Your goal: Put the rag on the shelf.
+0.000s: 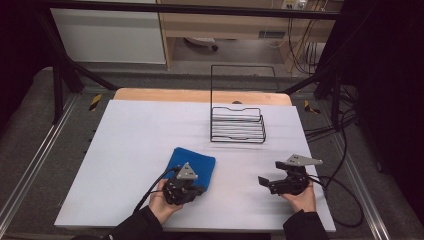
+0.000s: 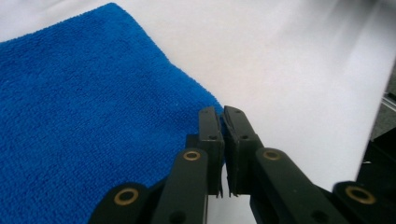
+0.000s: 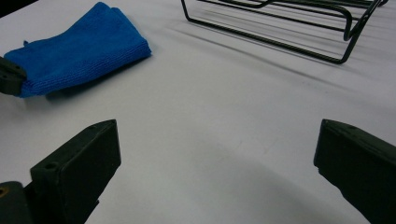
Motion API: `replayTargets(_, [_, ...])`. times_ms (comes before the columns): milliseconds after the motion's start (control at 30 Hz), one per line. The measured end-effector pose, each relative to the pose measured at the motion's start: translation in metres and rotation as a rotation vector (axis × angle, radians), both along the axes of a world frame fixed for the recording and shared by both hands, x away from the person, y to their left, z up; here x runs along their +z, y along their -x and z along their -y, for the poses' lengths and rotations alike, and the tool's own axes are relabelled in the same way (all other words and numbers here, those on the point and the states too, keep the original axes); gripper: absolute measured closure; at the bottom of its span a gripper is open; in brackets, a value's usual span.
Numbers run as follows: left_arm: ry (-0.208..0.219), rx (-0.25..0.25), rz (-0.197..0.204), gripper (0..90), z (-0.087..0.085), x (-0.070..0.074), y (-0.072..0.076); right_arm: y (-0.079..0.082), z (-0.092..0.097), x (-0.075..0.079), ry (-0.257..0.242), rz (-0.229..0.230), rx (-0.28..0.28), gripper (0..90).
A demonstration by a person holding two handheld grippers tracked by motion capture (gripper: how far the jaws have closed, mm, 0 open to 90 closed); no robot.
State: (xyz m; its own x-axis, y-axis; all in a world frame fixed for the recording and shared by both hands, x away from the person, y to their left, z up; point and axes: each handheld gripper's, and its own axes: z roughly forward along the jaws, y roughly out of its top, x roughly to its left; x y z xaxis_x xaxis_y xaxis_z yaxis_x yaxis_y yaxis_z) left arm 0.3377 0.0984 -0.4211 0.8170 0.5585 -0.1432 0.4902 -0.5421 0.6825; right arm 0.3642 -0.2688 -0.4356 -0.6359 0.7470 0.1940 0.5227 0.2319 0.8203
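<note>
The left hand-held gripper (image 2: 221, 122) had its jaws pinched nearly together on the near right corner of the cloth (image 2: 84, 121), probably so that the corner could be lifted or dragged; whether one layer or several sat between the pads was hard to tell. The cloth lay folded flat on the tabletop (image 1: 135, 130), spreading ahead and to the left of that gripper. The right hand-held gripper (image 1: 267, 182) waited with jaws wide and empty, low over bare tabletop, the cloth well off to its left and the rack (image 1: 238, 125) farther ahead. Count: one cloth, one wire rack, two hand-held grippers.
</note>
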Motion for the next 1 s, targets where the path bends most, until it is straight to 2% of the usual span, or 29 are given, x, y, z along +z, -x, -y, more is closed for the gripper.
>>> replayTargets(100, [0.012, -0.015, -0.004, 85.7, 0.006, -0.001, 0.004, 0.0, 0.0, 0.0, 0.0, 0.0, 0.0, 1.3])
replayTargets(233, [-0.004, -0.03, -0.004, 84.4, 0.012, -0.006, 0.004, 0.0, 0.0, 0.0, 0.0, 0.0, 0.001, 1.3])
replayTargets(333, [0.002, -0.037, -0.023, 70.7, 0.01, -0.01, 0.002, 0.0, -0.001, -0.001, 0.002, -0.008, 0.002, 1.4])
replayTargets(367, [0.002, -0.035, -0.017, 70.7, 0.009, -0.009, 0.002, 0.0, -0.001, -0.001, 0.002, -0.008, 0.002, 1.4])
replayTargets(433, [-0.002, -0.024, 0.027, 60.8, 0.005, -0.004, 0.003, 0.0, -0.001, -0.001, 0.001, -0.009, 0.003, 1.4])
replayTargets(500, [0.001, -0.003, 0.06, 53.9, -0.004, 0.004, 0.002, 0.0, -0.002, -0.001, 0.001, -0.011, 0.0, 1.5])
replayTargets(533, [0.009, 0.016, 0.068, 47.2, -0.01, 0.008, 0.0, 0.0, -0.003, -0.001, 0.002, -0.011, 0.001, 1.5])
replayTargets(567, [0.017, 0.031, 0.064, 47.2, -0.016, 0.012, -0.002, 0.0, -0.003, -0.001, 0.002, -0.011, 0.001, 1.5])
replayTargets(667, [0.032, 0.095, 0.052, 39.7, -0.039, 0.017, -0.01, 0.0, -0.005, -0.002, 0.005, -0.014, 0.005, 1.6])
replayTargets(867, [-0.023, 0.21, 0.004, 37.2, -0.083, 0.003, -0.02, 0.0, -0.011, -0.002, 0.008, -0.028, 0.0, 1.9])
replayTargets(933, [-0.051, 0.236, 0.0, 37.1, -0.093, -0.003, -0.022, 0.0, -0.015, -0.001, 0.008, -0.031, -0.002, 2.1])
replayTargets(1000, [-0.054, 0.251, -0.018, 37.3, -0.099, -0.008, -0.024, 0.0, -0.019, 0.0, 0.01, -0.031, -0.002, 2.6])
